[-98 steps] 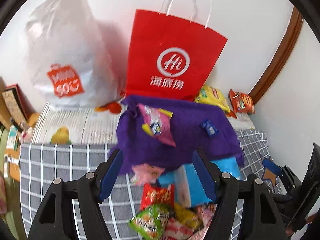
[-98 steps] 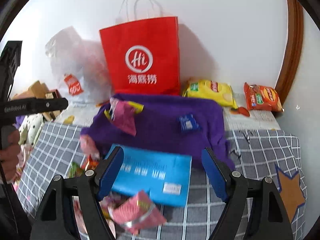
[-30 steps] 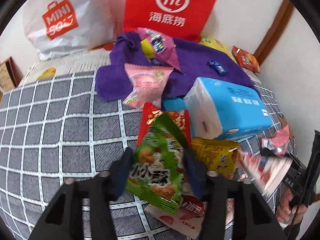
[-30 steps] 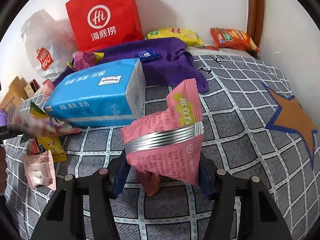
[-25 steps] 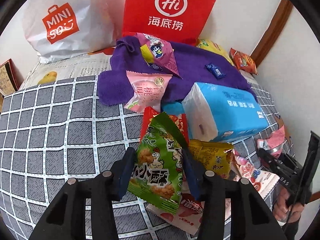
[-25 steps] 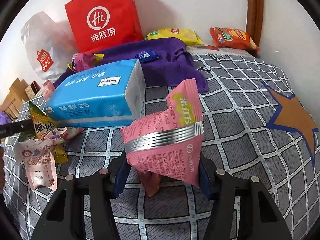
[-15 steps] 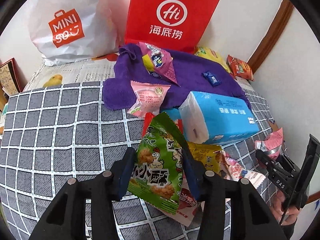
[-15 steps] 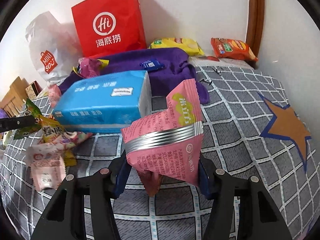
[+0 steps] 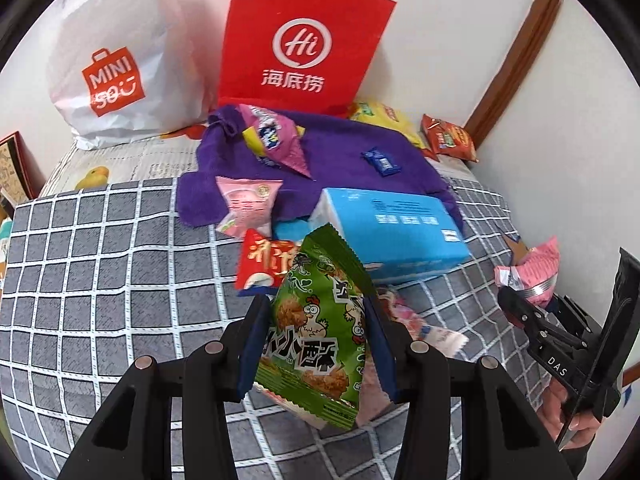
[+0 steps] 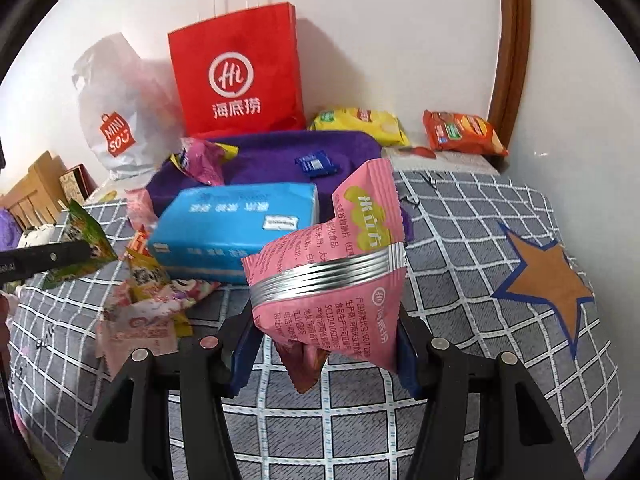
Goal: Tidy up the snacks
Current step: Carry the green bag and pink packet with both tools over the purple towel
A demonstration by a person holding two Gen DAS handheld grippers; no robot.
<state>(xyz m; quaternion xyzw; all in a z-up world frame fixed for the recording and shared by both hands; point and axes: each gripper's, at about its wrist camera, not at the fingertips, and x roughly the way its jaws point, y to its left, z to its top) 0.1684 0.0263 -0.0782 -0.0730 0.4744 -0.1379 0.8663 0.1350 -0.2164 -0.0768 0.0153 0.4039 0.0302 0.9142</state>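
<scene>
Two downward wrist views (shared bed (image 9: 100,264))

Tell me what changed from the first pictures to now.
Both tongs were empty at first. The left tongs took hold of the green snack packet from the pile and raised it off the checked cloth; the right tongs did likewise with the pink snack packet. The blue tissue pack, purple towel, red paper bag and white plastic bag stayed put.

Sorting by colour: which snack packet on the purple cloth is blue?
The small blue packet lying flat mid-cloth on the purple cloth; the other packet there is pink and yellow.
</scene>
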